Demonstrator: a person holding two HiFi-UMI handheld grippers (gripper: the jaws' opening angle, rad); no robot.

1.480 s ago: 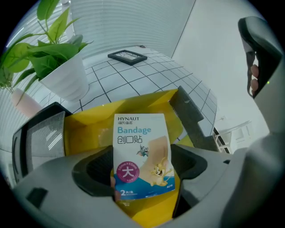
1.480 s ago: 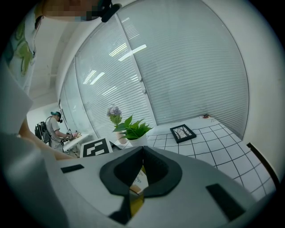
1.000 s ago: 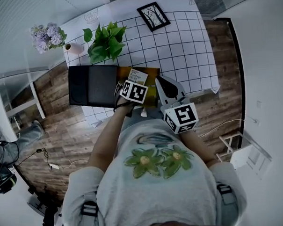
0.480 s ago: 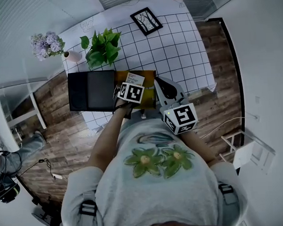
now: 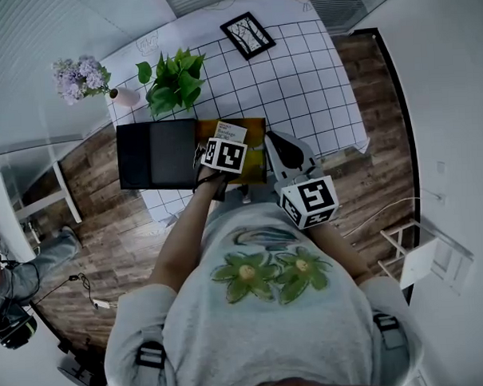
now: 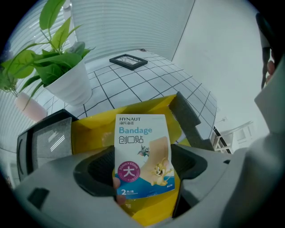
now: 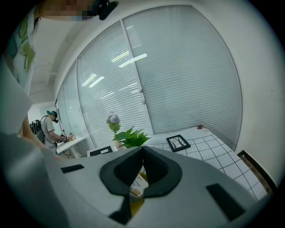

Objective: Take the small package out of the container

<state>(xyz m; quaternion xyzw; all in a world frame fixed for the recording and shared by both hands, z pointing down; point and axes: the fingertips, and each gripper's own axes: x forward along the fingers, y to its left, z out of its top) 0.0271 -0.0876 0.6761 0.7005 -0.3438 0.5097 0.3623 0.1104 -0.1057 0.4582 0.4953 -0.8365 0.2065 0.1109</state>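
1. small package [image 6: 143, 156], a flat sachet printed "bandage", stands upright between the jaws of the left gripper [image 6: 143, 177]. the jaws press on its lower part from both sides, and its top edge points away from the camera.
2. yellow container [image 6: 89, 129] lies open directly behind and under the package. yellow shows past the package on both sides and below its bottom edge, so the package hangs over the container's inside and not beside it.
3. in the head view the package [image 5: 232, 133] shows as a pale card over the container [image 5: 253, 130], just beyond the left gripper's marker cube.
4. right gripper [image 7: 142, 153] has its jaws closed tip to tip with nothing between them. it sits at the container's right side, near it, and the package and a strip of yellow show through the gap below its jaw tips.
5. a black tray-like piece [image 5: 156, 154] lies touching the container's left side. a potted plant [image 5: 173, 79] stands beyond the container, and a framed picture [image 5: 248, 29] lies further off on the checked cloth [image 5: 316, 81].
6. progress, as i judge it: the grasp is made and the package looks raised off the container's floor. i cannot tell whether its bottom edge is above the rim.
7. what is left: lift it fully above the rim, carry it sideways clear of the container, and set it on the cloth.
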